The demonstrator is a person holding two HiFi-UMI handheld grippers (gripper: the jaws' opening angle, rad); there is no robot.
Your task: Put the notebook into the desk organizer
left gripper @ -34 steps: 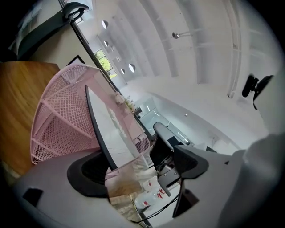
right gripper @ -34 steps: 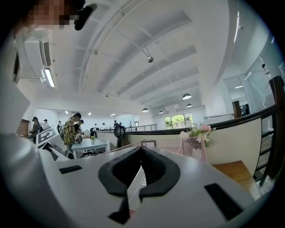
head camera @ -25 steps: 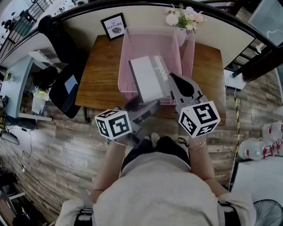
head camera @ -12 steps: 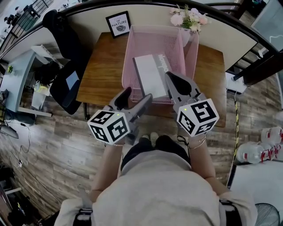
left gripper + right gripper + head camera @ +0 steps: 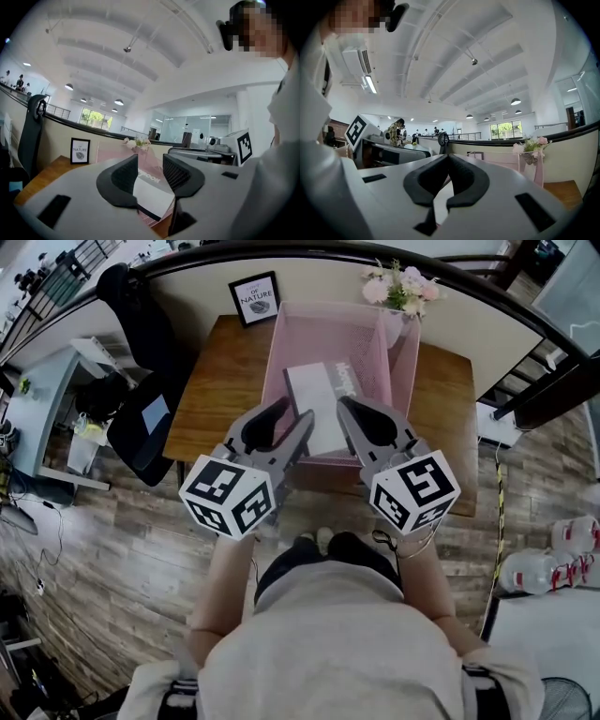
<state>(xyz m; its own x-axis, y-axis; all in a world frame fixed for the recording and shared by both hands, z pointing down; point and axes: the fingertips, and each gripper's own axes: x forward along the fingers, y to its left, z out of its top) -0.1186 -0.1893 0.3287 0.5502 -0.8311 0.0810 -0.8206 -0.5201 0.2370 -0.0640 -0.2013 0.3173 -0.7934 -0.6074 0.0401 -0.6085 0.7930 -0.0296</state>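
The pink mesh desk organizer [image 5: 277, 352] stands on the wooden table [image 5: 211, 395]. The grey-white notebook [image 5: 317, 401] leans inside it, spine to the right. My left gripper [image 5: 293, 418] hovers at the organizer's front left; its jaws are closing with nothing between them. In the left gripper view, the notebook [image 5: 151, 196] and the organizer [image 5: 108, 153] show beyond the left gripper [image 5: 150, 159]. My right gripper [image 5: 345, 409] is shut and empty at the organizer's front right. The right gripper view has the right gripper [image 5: 447, 158] with tips touching and the organizer [image 5: 506, 161] behind.
A framed "Nature" print [image 5: 255, 298] and a pink flower vase [image 5: 398, 285] stand at the table's back edge. A black chair with a bag [image 5: 141, 423] sits left of the table. Water bottles [image 5: 553, 559] lie on the floor at the right.
My left gripper rose from below the table's front edge to the organizer's front, and its jaws narrowed. The right gripper shifted only slightly left.
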